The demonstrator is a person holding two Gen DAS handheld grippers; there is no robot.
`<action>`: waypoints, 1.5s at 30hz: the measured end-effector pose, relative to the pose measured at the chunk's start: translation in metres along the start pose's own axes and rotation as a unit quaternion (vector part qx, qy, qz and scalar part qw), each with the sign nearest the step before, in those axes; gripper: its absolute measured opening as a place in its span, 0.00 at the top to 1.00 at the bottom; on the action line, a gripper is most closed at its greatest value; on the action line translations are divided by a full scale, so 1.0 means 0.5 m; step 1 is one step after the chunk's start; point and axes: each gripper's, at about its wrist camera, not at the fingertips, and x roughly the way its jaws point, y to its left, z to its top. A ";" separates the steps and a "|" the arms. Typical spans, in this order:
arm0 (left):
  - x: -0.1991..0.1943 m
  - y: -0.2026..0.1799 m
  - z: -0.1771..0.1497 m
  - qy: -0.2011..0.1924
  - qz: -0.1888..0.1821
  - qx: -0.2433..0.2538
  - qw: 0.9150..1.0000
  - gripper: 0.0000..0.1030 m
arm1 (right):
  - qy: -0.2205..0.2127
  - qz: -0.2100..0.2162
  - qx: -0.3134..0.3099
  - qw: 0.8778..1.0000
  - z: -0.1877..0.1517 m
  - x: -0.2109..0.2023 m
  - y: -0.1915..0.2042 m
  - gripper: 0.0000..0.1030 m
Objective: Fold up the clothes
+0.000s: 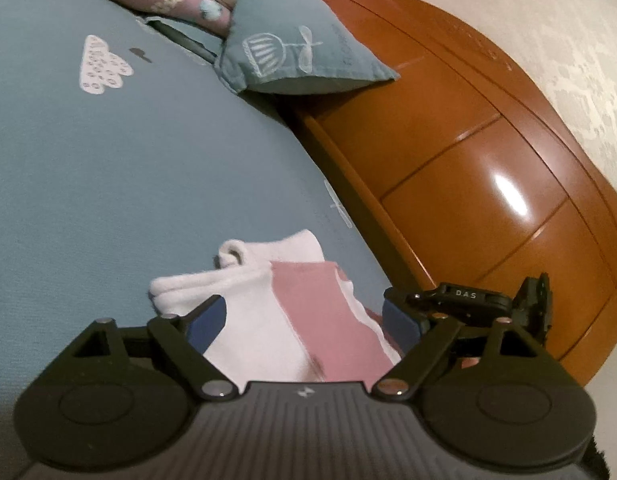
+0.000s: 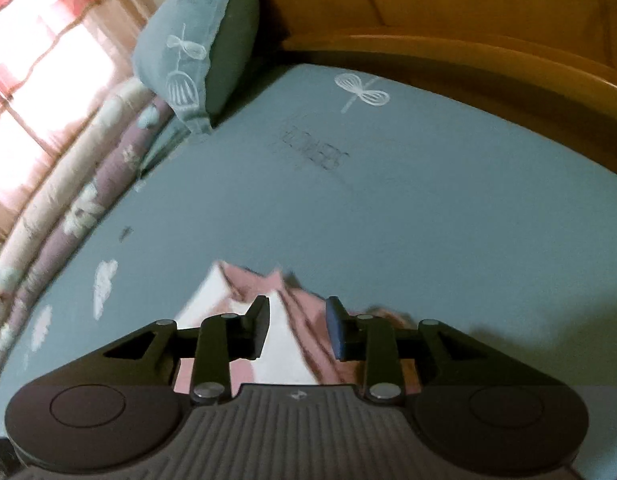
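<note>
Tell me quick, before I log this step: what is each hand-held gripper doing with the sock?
Left hand-held gripper: open, pink-and-white sock lying between its fingers.
Right hand-held gripper: open, above the sock, not gripping it.

Socks on bed; pillow behind, seemingly against headboard.
</note>
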 end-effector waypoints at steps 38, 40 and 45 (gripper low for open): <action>0.007 -0.002 -0.007 0.013 -0.005 -0.001 1.000 0.17 | -0.002 -0.032 0.014 0.999 -0.044 -0.122 -0.036 0.58; 0.007 -0.005 -0.007 0.014 -0.005 0.000 1.000 0.17 | 0.013 -0.045 0.015 0.999 -0.056 -0.165 -0.050 0.57; 0.009 -0.010 -0.008 0.019 -0.002 0.005 1.000 0.16 | 0.043 -0.071 0.016 0.996 -0.106 -0.228 -0.088 0.56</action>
